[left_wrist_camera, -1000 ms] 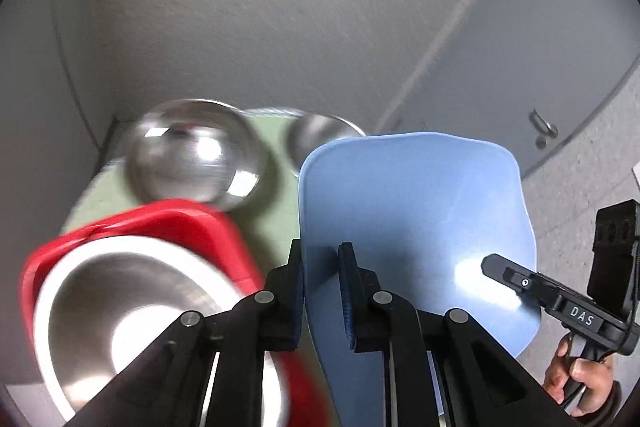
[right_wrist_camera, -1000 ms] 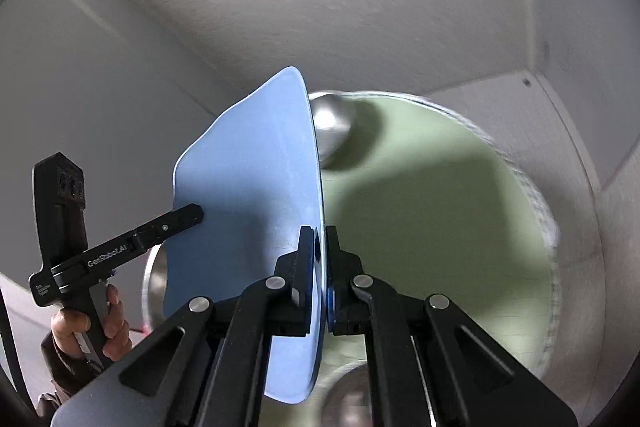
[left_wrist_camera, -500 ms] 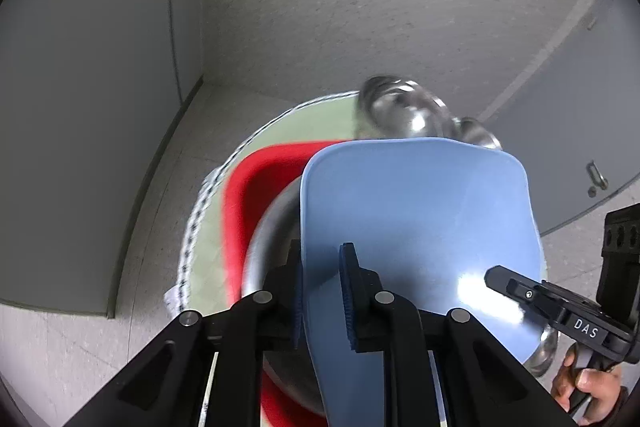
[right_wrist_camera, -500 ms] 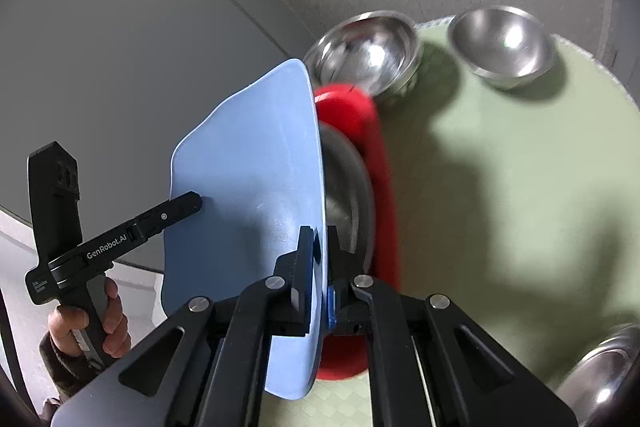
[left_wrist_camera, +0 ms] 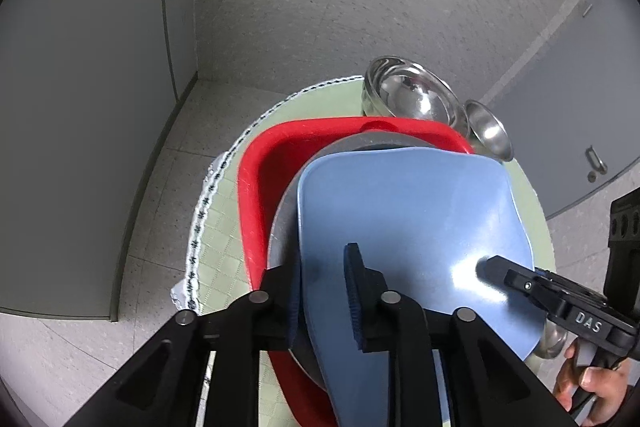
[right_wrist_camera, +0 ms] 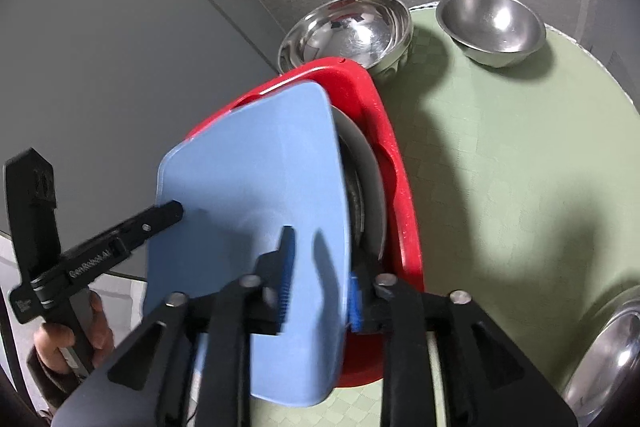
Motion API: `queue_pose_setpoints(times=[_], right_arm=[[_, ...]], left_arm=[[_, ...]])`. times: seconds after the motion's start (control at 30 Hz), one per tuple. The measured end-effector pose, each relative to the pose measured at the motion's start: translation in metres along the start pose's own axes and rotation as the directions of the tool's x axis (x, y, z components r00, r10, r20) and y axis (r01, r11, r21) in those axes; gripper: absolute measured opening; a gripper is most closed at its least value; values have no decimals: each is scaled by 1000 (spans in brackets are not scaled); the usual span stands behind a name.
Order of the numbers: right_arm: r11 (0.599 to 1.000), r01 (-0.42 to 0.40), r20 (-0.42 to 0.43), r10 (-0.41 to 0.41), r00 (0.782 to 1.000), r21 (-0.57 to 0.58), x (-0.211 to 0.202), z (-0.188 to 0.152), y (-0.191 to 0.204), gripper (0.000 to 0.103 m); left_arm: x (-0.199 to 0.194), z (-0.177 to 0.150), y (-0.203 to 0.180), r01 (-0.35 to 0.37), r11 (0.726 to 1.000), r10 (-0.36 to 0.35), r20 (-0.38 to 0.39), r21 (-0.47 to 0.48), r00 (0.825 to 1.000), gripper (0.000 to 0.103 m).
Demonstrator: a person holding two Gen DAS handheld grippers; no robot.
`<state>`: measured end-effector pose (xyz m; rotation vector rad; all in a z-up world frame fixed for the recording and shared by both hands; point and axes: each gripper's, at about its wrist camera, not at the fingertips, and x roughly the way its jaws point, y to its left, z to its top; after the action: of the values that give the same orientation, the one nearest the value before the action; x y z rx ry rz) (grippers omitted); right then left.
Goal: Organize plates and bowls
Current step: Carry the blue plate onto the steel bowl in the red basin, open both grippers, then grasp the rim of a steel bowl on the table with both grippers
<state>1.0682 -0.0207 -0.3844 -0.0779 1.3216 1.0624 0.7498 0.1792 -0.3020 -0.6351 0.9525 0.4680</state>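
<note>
A blue plate lies over a steel bowl that sits in a red tray. My left gripper has its jaws spread around the plate's near edge, wider than the plate is thick. My right gripper also straddles the blue plate with its jaws spread. The steel bowl and the red tray show beside the plate in the right wrist view. Each gripper shows in the other's view, at the plate's opposite edge.
The round table has a green cloth. Two steel bowls stand at its far side, and another steel bowl at the near right. Grey walls and a door surround the table.
Both grippers carried the blue plate down over the bowl in the red tray and tilted it flatter. Both pairs of jaws have spread from gripping the plate.
</note>
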Motion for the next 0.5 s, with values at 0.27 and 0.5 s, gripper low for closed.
queue_pose_setpoints(times=[0.27, 0.5], right_arm=[[1000, 17, 23, -17, 1000, -16, -9, -2, 13, 54], [1000, 23, 60, -23, 998, -4, -14, 1, 12, 66]], left_arm=[[-13, -9, -6, 5, 1000, -5, 9, 1, 1000, 45], [-33, -18, -11, -51, 999, 52, 48, -7, 998, 65]])
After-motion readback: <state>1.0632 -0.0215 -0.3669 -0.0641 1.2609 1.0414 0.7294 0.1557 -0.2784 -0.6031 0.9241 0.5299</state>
